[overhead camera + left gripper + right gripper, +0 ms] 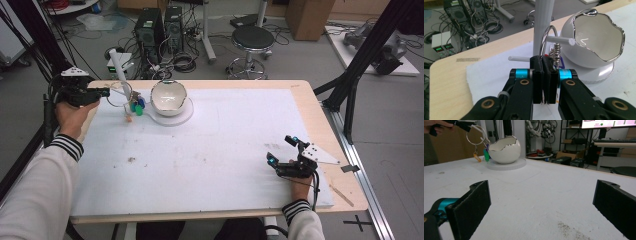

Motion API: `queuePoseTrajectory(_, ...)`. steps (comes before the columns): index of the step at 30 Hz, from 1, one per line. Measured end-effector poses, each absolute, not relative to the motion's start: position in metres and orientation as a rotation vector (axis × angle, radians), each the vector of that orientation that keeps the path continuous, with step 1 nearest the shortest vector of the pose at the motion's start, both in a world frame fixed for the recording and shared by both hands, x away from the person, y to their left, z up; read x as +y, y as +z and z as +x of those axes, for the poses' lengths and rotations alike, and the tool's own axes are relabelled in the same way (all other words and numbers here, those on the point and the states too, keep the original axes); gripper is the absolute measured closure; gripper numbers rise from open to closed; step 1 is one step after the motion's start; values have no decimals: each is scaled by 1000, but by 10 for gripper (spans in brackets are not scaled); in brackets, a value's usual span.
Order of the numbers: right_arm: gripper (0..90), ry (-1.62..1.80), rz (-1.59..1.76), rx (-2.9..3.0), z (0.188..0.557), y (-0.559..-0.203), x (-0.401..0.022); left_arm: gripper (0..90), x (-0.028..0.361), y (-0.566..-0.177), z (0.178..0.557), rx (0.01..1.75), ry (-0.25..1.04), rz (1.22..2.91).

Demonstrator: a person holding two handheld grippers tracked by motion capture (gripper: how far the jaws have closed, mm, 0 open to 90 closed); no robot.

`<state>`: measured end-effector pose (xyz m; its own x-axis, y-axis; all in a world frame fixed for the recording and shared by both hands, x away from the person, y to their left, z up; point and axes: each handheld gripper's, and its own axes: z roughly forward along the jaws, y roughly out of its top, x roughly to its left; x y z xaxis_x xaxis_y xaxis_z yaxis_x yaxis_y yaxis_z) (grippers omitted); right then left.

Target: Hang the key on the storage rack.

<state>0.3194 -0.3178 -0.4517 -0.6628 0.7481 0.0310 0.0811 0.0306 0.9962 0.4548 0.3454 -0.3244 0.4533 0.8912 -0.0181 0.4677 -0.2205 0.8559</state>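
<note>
Left gripper (pixel 104 92), upper left of the high view: jaws pressed together, hand behind. Right gripper (pixel 281 150), lower right: jaws wide apart.

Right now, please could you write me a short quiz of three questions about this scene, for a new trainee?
1. True or false: the left gripper is shut on the key ring.
2. Which thing stands closest to the white stand with pegs? A) the stool B) the egg-shaped bowl C) the right gripper
3. Fill in: the right gripper's jaws stand ____ above the white table cover.

Key
1. True: in the left gripper view the jaws pinch the ring, and the keys hang below it.
2. B: the bowl stands just beside the stand, on a round white base.
3. Open, with nothing between them.
</note>
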Motion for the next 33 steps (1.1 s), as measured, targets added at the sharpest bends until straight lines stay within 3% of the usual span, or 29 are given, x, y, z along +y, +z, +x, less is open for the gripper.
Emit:
queuePoseTrajectory(17, 10, 1684, 855, 1801, 319, -452, -318, 835, 340, -337, 458, 1134, 650, 1833)
queuePoseTrajectory(20, 10, 1685, 855, 1801, 319, -452, -318, 717, 342, -339, 456, 1127, 669, 1835)
queuePoseTrajectory(21, 10, 1685, 855, 1800, 319, -452, -318, 625, 343, -340, 457, 1138, 654, 1830)
queuePoseTrajectory(25, 10, 1681, 842, 1797, 319, -452, -318, 426, 343, -341, 451, 1106, 600, 1823)
queuePoseTrajectory(28, 10, 1681, 847, 1798, 319, -452, -318, 346, 337, -343, 438, 1030, 630, 1811)
queuePoseTrajectory(33, 10, 1677, 851, 1796, 319, -451, -317, 17, 327, -349, 423, 921, 491, 1792)
